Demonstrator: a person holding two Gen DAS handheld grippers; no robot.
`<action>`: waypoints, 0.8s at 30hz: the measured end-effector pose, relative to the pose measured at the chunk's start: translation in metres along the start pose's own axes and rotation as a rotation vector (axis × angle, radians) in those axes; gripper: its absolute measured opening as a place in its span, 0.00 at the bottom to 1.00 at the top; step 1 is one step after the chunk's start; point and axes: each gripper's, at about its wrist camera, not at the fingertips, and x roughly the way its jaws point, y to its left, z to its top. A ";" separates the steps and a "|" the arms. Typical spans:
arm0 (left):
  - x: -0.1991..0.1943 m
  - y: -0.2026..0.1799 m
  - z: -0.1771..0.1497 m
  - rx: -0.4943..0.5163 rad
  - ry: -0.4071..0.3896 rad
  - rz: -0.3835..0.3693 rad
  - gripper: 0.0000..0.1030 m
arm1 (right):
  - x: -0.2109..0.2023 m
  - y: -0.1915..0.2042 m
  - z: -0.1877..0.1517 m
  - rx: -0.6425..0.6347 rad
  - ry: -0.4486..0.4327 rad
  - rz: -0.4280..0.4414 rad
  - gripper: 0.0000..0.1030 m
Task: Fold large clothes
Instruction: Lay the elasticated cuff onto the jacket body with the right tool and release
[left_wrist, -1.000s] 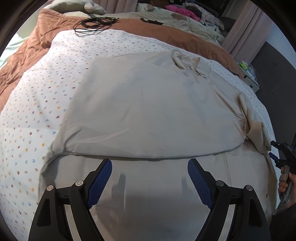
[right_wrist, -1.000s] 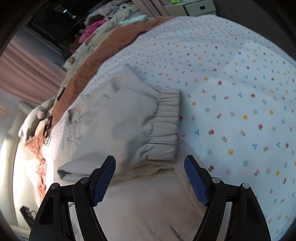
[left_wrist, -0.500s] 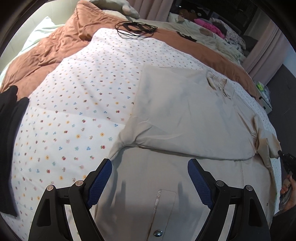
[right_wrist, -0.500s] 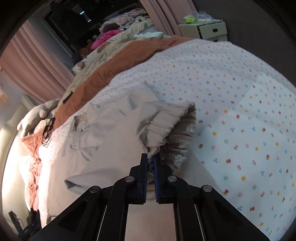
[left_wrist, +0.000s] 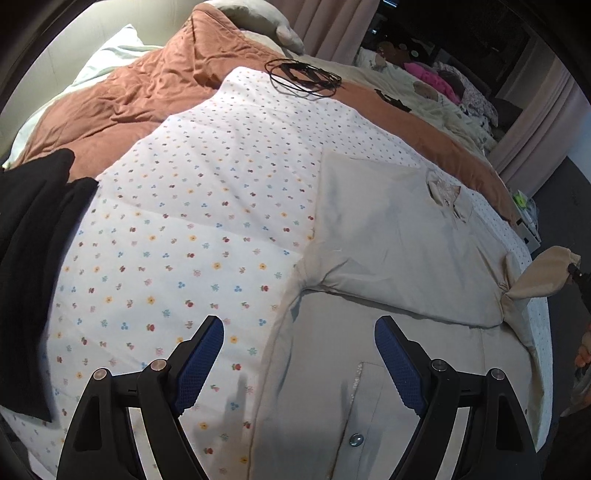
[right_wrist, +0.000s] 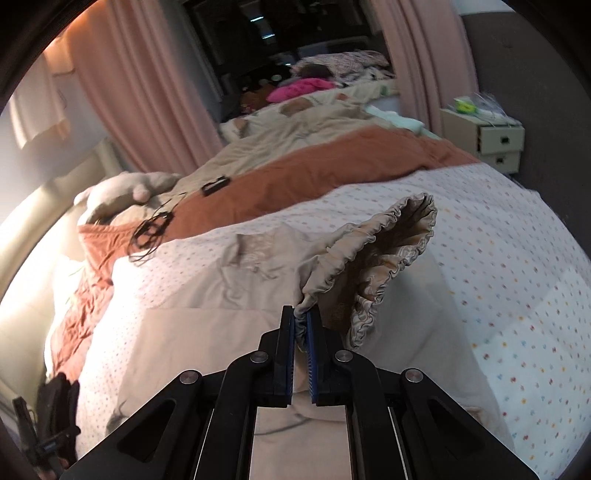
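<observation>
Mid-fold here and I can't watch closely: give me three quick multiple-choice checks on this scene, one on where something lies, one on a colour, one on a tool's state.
1. Where is the coiled black cable?
A. On the far part of the bed, at the edge of the floral quilt
B. On the jacket
C. On the nightstand

2. What colour is the blanket beyond the floral quilt?
A. Green
B. Rust brown
C. Navy

3. What is the right tool doing?
A. Open, nothing in it
B. Shut on nothing
C. Shut on the sleeve cuff

Answers:
1. A: the cable lies where the quilt meets the blanket, far from the beige jacket.
2. B: the blanket is rust brown.
3. C: the right tool pinches the elastic cuff, raised off the bed.
</observation>
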 end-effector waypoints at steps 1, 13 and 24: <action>-0.001 0.006 0.000 -0.011 -0.001 0.000 0.82 | 0.002 0.012 0.000 -0.019 0.001 0.010 0.07; -0.003 0.067 -0.005 -0.098 0.000 0.007 0.82 | 0.045 0.138 -0.029 -0.198 0.086 0.129 0.06; 0.000 0.099 -0.006 -0.140 0.008 0.023 0.82 | 0.101 0.212 -0.102 -0.315 0.341 0.265 0.67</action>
